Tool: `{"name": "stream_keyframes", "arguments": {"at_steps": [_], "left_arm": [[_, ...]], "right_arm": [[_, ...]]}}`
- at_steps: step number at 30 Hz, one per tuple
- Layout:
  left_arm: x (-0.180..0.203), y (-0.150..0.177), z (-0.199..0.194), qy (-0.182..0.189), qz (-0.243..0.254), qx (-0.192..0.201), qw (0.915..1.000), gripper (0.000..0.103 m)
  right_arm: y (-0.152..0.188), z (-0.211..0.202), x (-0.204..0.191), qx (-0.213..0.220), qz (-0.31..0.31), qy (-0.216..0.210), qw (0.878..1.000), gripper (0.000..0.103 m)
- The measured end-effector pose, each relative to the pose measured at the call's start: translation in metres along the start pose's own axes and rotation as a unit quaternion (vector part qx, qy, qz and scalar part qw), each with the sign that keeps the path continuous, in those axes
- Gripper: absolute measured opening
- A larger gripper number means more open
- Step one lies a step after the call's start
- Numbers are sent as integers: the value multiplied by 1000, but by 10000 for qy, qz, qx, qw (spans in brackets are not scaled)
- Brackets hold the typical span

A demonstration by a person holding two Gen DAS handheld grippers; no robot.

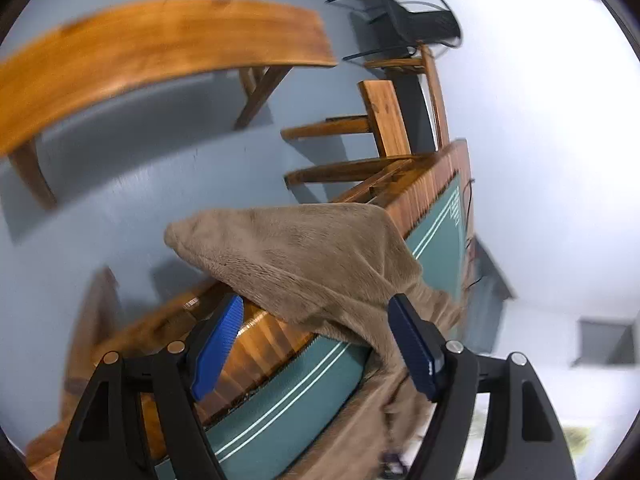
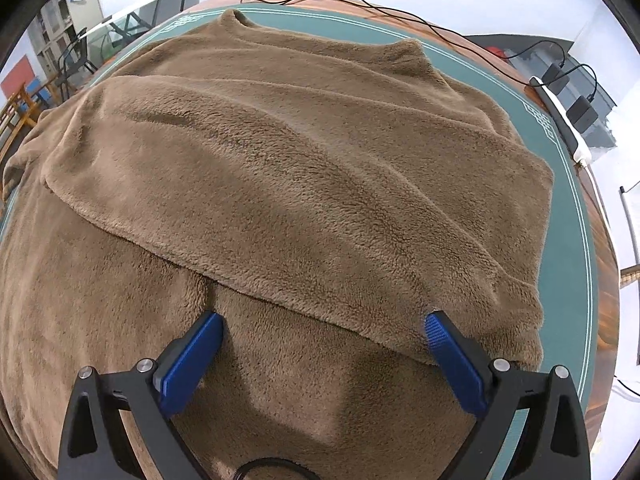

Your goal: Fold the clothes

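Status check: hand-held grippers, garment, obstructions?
Both hand-held grippers open: left, right. Fuzzy brown fleece garment partly folded on green mat. Black cable clear of it.

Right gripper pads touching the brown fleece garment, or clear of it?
Cannot tell. The right wrist view shows the right gripper open over the brown fleece garment, its fingertips overlapping the pile with no visible gap or clear dent.
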State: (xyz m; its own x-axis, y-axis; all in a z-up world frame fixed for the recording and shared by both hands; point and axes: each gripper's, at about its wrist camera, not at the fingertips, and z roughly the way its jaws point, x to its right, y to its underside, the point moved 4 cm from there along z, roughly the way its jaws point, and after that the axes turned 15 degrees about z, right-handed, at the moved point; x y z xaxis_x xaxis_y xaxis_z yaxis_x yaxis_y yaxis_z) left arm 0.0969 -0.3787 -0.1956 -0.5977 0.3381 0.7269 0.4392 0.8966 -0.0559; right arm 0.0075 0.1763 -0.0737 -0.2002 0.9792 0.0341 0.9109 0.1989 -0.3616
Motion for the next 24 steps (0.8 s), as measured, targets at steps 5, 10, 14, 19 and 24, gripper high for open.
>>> {"name": "stream_keyframes", "arguments": {"at_steps": [5,10,14,19,24], "left_arm": [[-30,-4,24,287,-679,-485,9961,79],[-50,-8,49,623,-1220,-823,9871,81],[-57,-5,69,1069,-1657,-902,9762,82],[-66,-5,87,1465,-2160,-817,9619,82],[-70,-12,97,1667,-2355,-437,9565,81]], "right_arm": [[0,-1,-3,-71,16,70,9999,102],[2,-4,-7,-83,42,117,9999,102],[4,-5,-9,-76,55,133,9999,102],[5,-7,-13,-91,63,150,9998,102],[11,-11,-17,-66,77,166,9998,102]]}}
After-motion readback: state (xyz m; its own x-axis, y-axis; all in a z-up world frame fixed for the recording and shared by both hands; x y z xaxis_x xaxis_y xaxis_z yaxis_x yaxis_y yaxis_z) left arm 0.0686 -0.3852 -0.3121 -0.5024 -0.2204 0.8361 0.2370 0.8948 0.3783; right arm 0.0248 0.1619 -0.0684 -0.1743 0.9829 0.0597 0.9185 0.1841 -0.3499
